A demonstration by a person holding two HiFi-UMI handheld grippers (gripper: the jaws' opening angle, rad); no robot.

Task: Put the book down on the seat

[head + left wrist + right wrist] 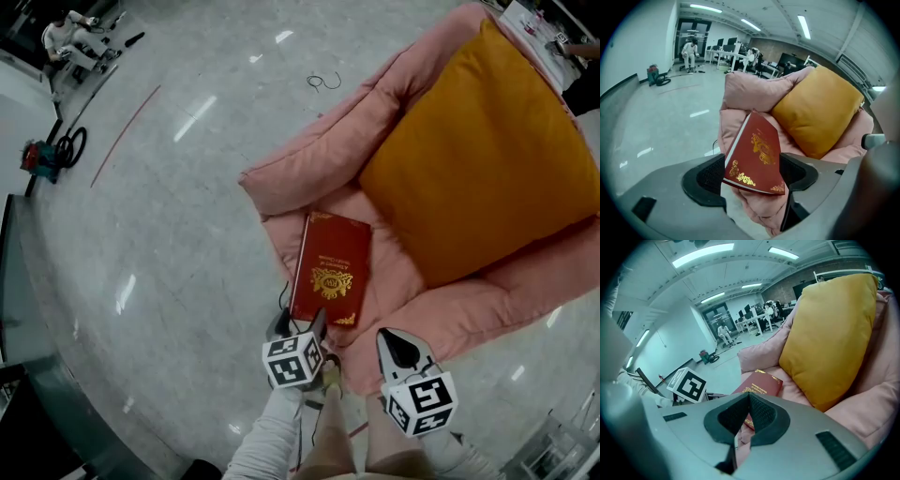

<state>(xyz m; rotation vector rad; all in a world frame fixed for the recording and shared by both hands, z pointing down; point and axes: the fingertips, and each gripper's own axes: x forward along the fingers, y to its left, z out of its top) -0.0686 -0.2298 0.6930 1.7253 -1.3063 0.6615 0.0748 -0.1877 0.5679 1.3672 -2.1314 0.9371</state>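
Note:
A dark red book (330,269) with gold print lies cover up on the pink armchair's seat (398,274), its near end at the front rim. My left gripper (300,324) is at that near end, jaws open wide. The book's corner (757,157) sits between the pads (710,174) without being pressed. My right gripper (399,348) hovers just right of it over the front rim, shut on nothing (749,400). In the right gripper view the book (759,386) lies ahead on the seat. An orange cushion (478,150) leans against the backrest, beside the book.
The armchair stands on a glossy grey floor (187,206). A loose cable (323,82) lies beyond it. A red machine with a hose (42,157) sits at the far left, and a person (67,37) is seated near desks at the back. A dark ledge (19,309) runs along the left.

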